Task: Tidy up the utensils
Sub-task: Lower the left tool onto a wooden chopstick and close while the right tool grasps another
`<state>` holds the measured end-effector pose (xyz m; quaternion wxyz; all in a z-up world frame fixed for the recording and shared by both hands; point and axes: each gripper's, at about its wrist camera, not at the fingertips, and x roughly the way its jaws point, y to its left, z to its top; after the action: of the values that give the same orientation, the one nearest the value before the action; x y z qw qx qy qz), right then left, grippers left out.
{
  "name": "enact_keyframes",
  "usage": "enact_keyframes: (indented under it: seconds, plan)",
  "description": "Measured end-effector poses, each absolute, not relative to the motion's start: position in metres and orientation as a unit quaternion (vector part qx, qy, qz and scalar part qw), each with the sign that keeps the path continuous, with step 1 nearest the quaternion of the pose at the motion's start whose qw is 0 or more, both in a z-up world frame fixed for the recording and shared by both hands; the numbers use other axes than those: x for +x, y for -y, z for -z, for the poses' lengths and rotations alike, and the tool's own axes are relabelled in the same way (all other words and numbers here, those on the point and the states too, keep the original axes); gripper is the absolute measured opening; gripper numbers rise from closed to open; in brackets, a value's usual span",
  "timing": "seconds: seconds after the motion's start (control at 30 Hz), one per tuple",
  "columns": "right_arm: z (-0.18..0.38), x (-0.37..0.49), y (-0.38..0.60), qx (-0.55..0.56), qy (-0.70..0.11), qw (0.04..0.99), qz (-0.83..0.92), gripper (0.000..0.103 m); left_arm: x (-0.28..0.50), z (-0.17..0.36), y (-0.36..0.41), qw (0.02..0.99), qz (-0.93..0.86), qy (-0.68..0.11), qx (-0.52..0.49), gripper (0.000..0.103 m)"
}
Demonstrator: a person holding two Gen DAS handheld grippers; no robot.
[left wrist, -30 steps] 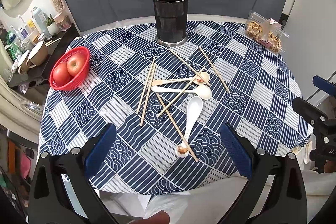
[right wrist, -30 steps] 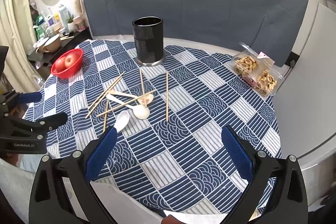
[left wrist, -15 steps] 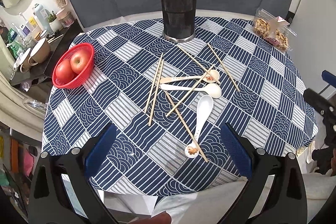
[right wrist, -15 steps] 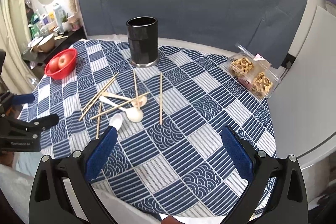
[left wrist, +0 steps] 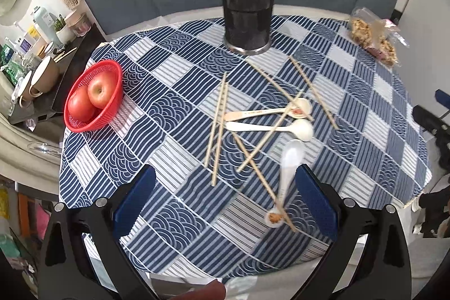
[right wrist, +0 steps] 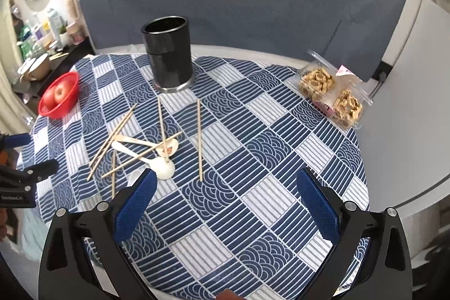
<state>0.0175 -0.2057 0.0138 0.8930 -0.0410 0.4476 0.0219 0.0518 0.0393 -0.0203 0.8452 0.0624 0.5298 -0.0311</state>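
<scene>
The utensils lie loose near the middle of the bench [left wrist: 393,114], which is covered by a blue-and-white patterned cloth. They are pale wooden chopsticks [left wrist: 218,128] and spoons. Six chopsticks can be counted: two lie side by side on the left of the pile, three cross one another and the spoons, and one lies by itself on the right [right wrist: 199,139]. There are three spoons: a cream one with a small picture in its bowl [left wrist: 270,111], a plain cream one just below it [left wrist: 270,128], and a white one [left wrist: 289,170] nearest the left wrist camera, its handle end bearing a small orange mark.

A black cylindrical holder [left wrist: 247,16] stands upright at the far side of the cloth, beyond the pile and apart from it; its inside cannot be made out. A red mesh basket [left wrist: 84,125] on the left edge holds two red apples [left wrist: 92,97]. A clear plastic box [right wrist: 332,92] at the right edge holds tan snacks in two compartments.

The left hand-held gripper [left wrist: 225,198] hangs above the near edge of the bench with its blue pads wide apart, released and holding nothing. The right hand-held gripper [right wrist: 227,201] is likewise spread wide and grasps nothing.
</scene>
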Motion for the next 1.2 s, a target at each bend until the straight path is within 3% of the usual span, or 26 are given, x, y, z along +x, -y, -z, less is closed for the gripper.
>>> enact_keyframes:
  seconds: [1.2]
  plan:
    - [0.101, 0.139, 0.172, -0.100, -0.581, 0.807, -0.037, 0.095, 0.157, 0.140, -0.089, 0.746, 0.009, -0.656, 0.115, 0.097]
